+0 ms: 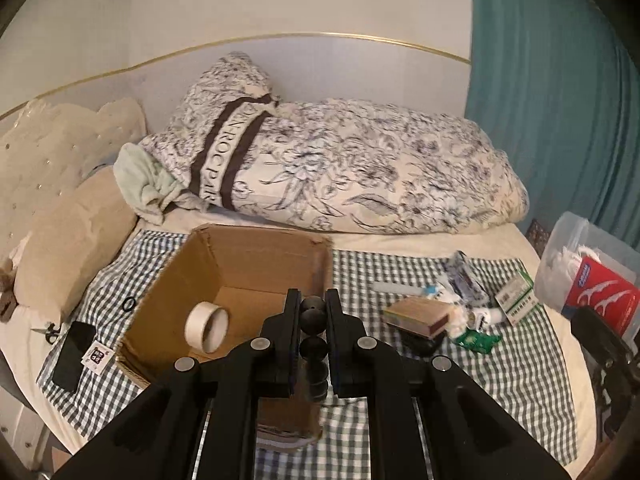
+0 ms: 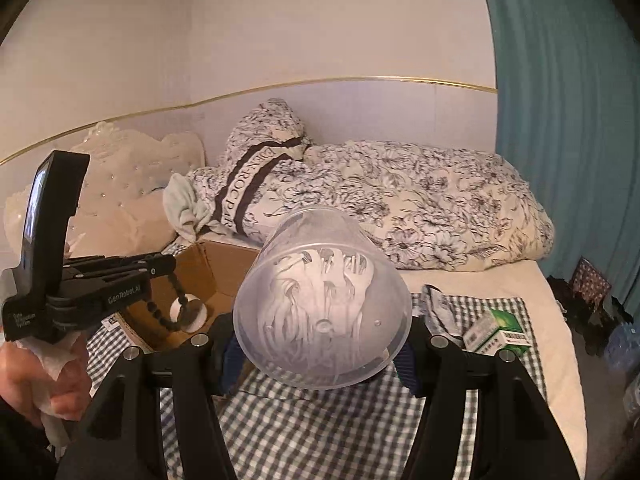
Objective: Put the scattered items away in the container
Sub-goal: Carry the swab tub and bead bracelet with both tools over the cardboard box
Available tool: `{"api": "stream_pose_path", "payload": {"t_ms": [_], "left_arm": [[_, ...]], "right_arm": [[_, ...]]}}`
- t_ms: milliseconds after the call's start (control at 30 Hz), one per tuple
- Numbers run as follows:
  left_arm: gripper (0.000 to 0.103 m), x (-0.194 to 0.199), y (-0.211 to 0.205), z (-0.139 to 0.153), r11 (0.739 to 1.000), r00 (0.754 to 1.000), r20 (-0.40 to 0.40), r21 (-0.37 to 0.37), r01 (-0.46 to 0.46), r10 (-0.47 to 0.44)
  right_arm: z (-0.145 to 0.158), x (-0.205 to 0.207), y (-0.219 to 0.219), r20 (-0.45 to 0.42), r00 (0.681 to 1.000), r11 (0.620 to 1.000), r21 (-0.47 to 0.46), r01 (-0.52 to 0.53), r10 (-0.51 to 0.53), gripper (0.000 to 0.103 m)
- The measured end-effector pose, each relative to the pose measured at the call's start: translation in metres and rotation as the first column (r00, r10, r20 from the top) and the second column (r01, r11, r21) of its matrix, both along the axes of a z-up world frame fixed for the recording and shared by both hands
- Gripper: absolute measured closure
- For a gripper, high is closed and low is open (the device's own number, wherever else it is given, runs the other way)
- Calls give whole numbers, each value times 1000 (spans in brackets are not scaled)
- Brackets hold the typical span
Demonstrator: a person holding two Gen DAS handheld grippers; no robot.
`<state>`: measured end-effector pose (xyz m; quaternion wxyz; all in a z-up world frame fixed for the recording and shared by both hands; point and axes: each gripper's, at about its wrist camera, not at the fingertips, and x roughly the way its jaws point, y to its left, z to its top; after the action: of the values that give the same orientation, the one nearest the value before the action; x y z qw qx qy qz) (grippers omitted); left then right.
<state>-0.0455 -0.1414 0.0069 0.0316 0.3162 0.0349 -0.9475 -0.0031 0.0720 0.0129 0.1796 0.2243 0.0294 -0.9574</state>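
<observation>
A: Where is the box (image 1: 236, 276)?

B: On the checked cloth (image 1: 460, 392) over the bed, open at the top, just ahead of the left gripper (image 1: 313, 312). A tape roll (image 1: 206, 326) lies inside it, on its side against the left wall.

A: And that gripper?

B: Clenched on a string of black beads (image 1: 313, 330). In the right view the beads (image 2: 166, 306) hang from its tips in a curve, in front of the box (image 2: 208, 276).

A: The right gripper (image 2: 322, 356)?

B: It grasps a clear tub (image 2: 322, 300) by its sides, tilted with the base toward the camera. White plastic pieces show through the wall; I cannot tell what they are.

A: What lies scattered?

B: To the right of the box on the cloth: a brown box (image 1: 418, 314), a green box (image 1: 516, 294), a crumpled packet (image 1: 466, 280) and some small white things heaped between them. Left of the box are a black ring (image 1: 129, 304) and a phone (image 1: 74, 354).

A: Farther out?

B: A rolled floral quilt (image 1: 360, 164) across the bed behind the box, a teal curtain (image 1: 560, 88) on the right, and a hand (image 2: 44, 376) holding the left gripper's handle with a paper towel
</observation>
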Motion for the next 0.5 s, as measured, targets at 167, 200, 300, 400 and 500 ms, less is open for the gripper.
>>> {"api": "stream_pose_path", "payload": {"t_ms": [167,200,300,400,500], "left_arm": [[92,-3,-30,-7,998,998,4,-8,-60,60],[92,-3,-34,-8,998,998,6,-9,-67,67],[92,-5,-49,-13,996,996,11,-12,-90,90],[92,-6,-61,-18,994,994,18,-9,-108,109],[92,-7,-73,-23,991,991,20,-13,-129,130]], "right_arm": [[-5,-8,-26,3,999,999,-1,-33,33,43],[-6,-10,-32,4,999,999,-3,-40,40,43],[-9,-15,-46,12,998,998,-7,-63,63,43],[-12,-20,-63,17,996,996,-3,-88,88,43],[-16,-22,-77,22,994,994,-2,-108,108,43]]}}
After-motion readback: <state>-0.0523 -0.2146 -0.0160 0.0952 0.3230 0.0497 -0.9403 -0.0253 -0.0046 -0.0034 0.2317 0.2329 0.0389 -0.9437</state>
